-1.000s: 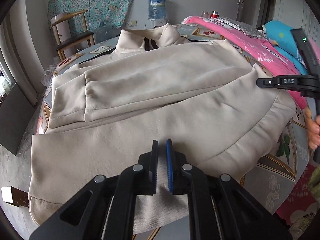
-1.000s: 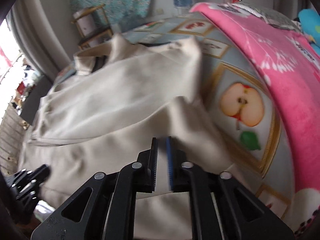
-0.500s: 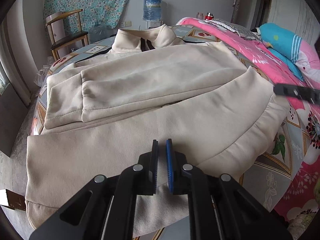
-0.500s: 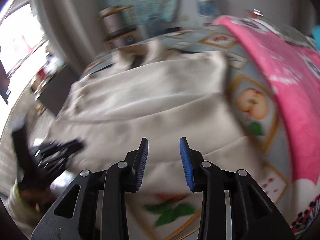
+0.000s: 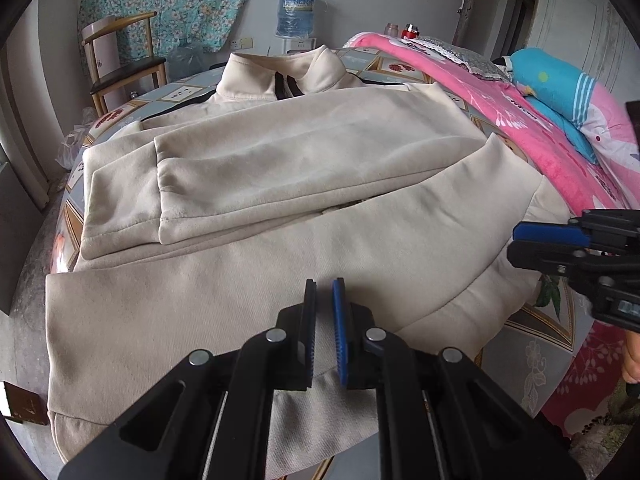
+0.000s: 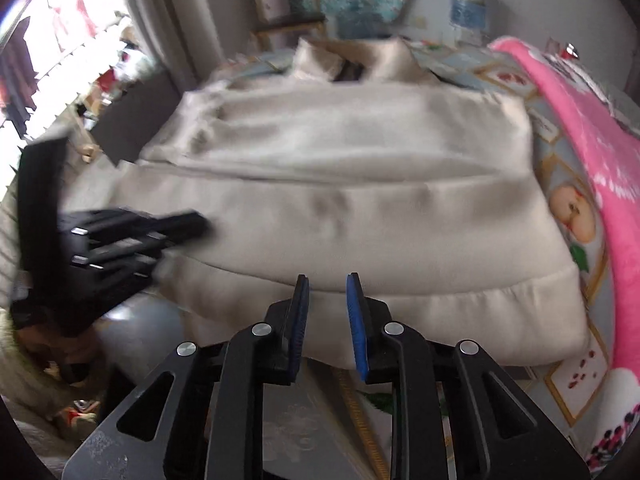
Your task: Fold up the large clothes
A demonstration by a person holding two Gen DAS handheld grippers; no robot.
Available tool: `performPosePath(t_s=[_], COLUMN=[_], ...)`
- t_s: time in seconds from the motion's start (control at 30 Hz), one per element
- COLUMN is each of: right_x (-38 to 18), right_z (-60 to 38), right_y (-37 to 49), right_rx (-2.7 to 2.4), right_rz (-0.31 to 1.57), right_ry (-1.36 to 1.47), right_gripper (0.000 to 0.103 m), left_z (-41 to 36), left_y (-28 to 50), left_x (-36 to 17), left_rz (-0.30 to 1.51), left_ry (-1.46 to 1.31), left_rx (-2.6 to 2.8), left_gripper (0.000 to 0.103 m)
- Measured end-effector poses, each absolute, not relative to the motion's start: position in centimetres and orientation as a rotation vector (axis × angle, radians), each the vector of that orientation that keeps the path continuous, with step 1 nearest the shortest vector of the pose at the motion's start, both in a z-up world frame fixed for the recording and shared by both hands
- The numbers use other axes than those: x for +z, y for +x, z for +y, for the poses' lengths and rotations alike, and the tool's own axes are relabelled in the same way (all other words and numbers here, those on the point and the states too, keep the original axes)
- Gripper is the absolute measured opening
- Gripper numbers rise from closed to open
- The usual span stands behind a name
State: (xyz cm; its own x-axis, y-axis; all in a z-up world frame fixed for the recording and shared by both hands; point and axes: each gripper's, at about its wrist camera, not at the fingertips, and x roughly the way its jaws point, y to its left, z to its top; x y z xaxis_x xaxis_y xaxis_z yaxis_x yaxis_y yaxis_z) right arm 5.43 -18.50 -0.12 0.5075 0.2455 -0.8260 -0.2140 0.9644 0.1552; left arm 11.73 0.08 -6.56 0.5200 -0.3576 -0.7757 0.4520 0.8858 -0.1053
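A large cream jacket [image 5: 320, 160] lies flat on the bed, collar at the far end and both sleeves folded across its chest. My left gripper [image 5: 323, 284] is shut on the near hem, left of middle, with cloth pinched between the pads. In the right wrist view the jacket [image 6: 360, 200] is blurred. My right gripper [image 6: 327, 280] hovers at the hem's right part, its jaws apart and closing, with cloth just ahead of the tips and nothing pressed between them. The right gripper [image 5: 552, 240] also shows at the right edge of the left wrist view, and the left gripper [image 6: 160, 232] at the left of the right wrist view.
A pink blanket [image 5: 520, 120] and a blue pillow [image 5: 560, 92] line the bed's right side. The fruit-patterned sheet [image 6: 572, 208] shows around the jacket. A wooden chair [image 5: 124, 60] and a water jug [image 5: 298, 12] stand by the far wall. A hand [image 5: 632, 360] shows at the right edge.
My right gripper opened, then narrowed again, and swung from the jacket's right side to the near hem. The left gripper stayed shut on the hem.
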Motion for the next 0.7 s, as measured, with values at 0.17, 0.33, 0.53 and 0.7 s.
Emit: performPosePath(t_s=[0.17, 0.33, 0.53, 0.7], right_x=[-2.4, -2.8, -0.3, -3.4], right_z=[-14.8, -15.1, -12.2, -11.2], right_y=[5.7, 6.0, 5.1, 6.2], right_rx=[0.302, 0.271, 0.388, 0.382], right_rz=[1.040, 1.083, 0.989, 1.048], right_ry=[-0.075, -0.043, -0.061, -0.089], right_gripper=[0.018, 0.018, 0.018, 0.018], left_z=[0.5, 0.8, 1.2, 2.0], left_y=[12.0, 12.2, 12.5, 12.9], left_x=[-6.6, -6.6, -6.7, -6.7], left_rz=[0.913, 0.916, 0.934, 0.952], left_ry=[0.075, 0.058, 0.027, -0.035], left_rx=[-0.498, -0.515, -0.533, -0.555], left_gripper=[0.009, 0.009, 0.009, 0.009])
